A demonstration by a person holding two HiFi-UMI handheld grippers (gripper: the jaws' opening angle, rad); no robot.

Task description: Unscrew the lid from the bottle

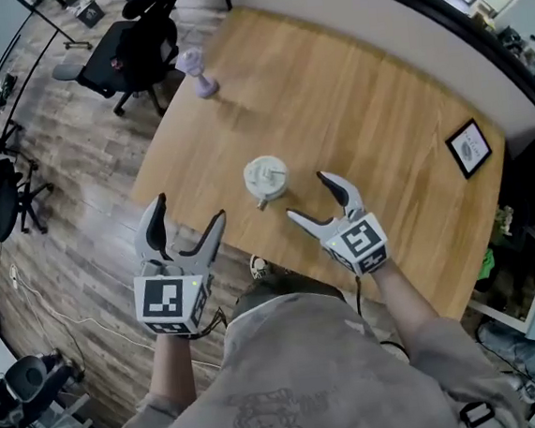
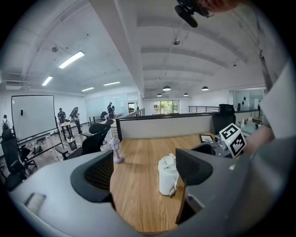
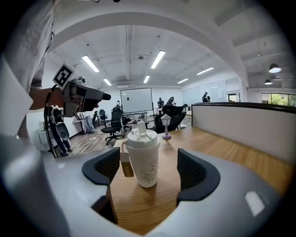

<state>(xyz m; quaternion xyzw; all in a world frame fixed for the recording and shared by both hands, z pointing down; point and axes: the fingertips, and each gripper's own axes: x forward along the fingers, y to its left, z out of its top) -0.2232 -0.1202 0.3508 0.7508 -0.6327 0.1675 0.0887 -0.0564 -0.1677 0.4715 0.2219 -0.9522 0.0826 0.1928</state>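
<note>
**Both grippers wide open, bottle untouched ahead of them**

The wooden table (image 1: pixel 381 122) stretches away in front of both grippers. The left gripper (image 1: pixel 189 211) has its jaws spread wide with nothing between them. The right gripper (image 1: pixel 308 196) is just as wide open and also holds nothing. The white bottle (image 3: pixel 144 162) stands upright just ahead of the right gripper, in line with the gap between its jaws and touching neither. From the left gripper it is ahead and to the right. A lilac lantern ornament (image 1: pixel 199 74) stands far beyond the left gripper. The lid (image 3: pixel 141 137) sits on the bottle. A brown tag (image 3: pixel 125 167) hangs at the bottle's side nearer the left gripper.
</note>
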